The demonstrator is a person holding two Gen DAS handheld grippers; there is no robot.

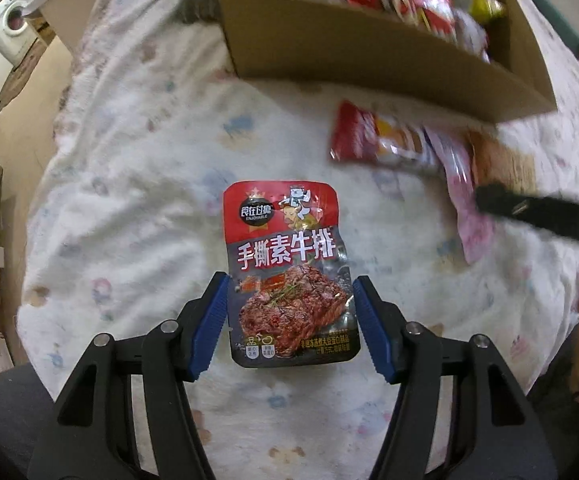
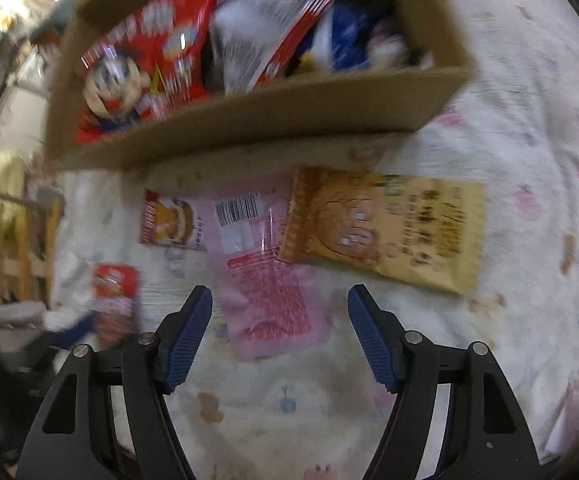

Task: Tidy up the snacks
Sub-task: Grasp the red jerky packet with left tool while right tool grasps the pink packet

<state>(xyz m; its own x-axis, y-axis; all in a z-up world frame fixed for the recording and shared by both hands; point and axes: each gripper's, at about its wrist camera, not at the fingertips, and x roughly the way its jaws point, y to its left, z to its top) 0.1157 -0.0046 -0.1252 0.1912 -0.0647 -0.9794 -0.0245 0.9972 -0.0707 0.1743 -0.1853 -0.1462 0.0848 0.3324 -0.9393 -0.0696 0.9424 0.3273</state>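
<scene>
soft printed bedding is carrying everything. left claw (image 1: 289,320) is pinching the steak pouch (image 1: 287,276) by its lower edges; light, slick, floppy. right claw (image 2: 279,332) is hovering spread, pink pouch (image 2: 265,272) between its tips.

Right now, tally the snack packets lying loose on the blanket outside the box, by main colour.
Red: 2, the red-and-grey steak-picture packet and the small red-and-white packet
Pink: 1, the flat pink barcode packet
Yellow-tan: 1, the large yellow-tan packet
Total: 4; the cardboard box contents are not counted.
</scene>
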